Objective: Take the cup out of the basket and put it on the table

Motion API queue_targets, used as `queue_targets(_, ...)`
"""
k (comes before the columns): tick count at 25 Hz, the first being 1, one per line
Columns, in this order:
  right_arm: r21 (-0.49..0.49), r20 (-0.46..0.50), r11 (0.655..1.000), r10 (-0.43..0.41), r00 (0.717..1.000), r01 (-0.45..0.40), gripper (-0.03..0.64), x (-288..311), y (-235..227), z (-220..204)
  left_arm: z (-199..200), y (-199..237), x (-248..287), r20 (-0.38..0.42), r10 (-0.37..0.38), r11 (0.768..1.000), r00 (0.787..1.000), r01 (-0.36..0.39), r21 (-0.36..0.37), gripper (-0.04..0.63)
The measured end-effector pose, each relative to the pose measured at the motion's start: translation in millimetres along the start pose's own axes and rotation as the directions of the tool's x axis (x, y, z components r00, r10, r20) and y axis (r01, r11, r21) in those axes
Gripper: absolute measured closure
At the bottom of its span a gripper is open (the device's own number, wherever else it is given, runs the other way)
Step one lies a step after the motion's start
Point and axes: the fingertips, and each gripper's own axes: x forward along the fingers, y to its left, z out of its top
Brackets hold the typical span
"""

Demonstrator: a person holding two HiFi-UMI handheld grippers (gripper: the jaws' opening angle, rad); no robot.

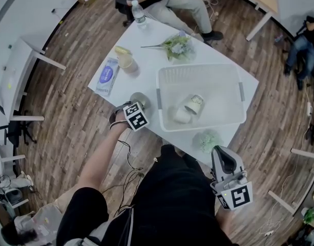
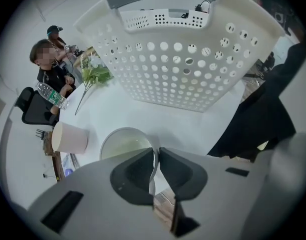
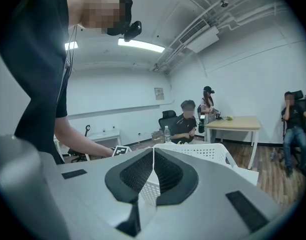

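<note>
Right tongs (image 1: 223, 155) hang closest to me at the lower right of the head view, off the desk (image 1: 151, 42), and the right gripper view shows their jaws meeting with nothing between them. At centre left my left tongs (image 1: 138, 105) point steeply down, and the left gripper view shows the left tongs (image 2: 156, 156) pinched onto the rim of the cup (image 2: 125, 141). That cup (image 1: 140, 99) is outside the basket (image 1: 197, 68), just left of it at the desk's lower edge, though I cannot tell whether its base touches the top.
</note>
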Motion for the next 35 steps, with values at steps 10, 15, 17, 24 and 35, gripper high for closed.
queue_targets(10, 0.005, 0.005, 1.000, 0.001, 1.000, -0.001, 0.591, -9, -2, -2, 8, 4, -19, 0.017, 0.074, 0.996, 0.997, -0.075, 0.047, 0.474)
queue_targets(15, 0.000, 0.011, 1.000, 0.019, 1.000, -0.019, 0.591, -10, -2, -2, 34, 3, -71, 0.158, 0.106, 0.994, 0.982, -0.099, -0.053, 0.449)
queue_targets(17, -0.004, 0.014, 1.000, 0.030, 0.999, -0.030, 0.591, -11, -3, -2, 50, 0, -101, 0.236, 0.141, 0.988, 0.961, -0.121, -0.098, 0.449)
queue_targets(24, -0.007, 0.030, 0.998, 0.060, 0.998, -0.060, 0.591, -15, -9, 2, 106, -15, -206, 0.478, 0.271, 0.962, 0.835, -0.211, -0.175, 0.451)
queue_targets(35, 0.009, 0.052, 0.998, 0.064, 0.997, -0.064, 0.591, -32, -15, -5, 199, -138, -269, 0.807, 0.120, 0.971, 0.578, 0.102, -0.217, 0.525)
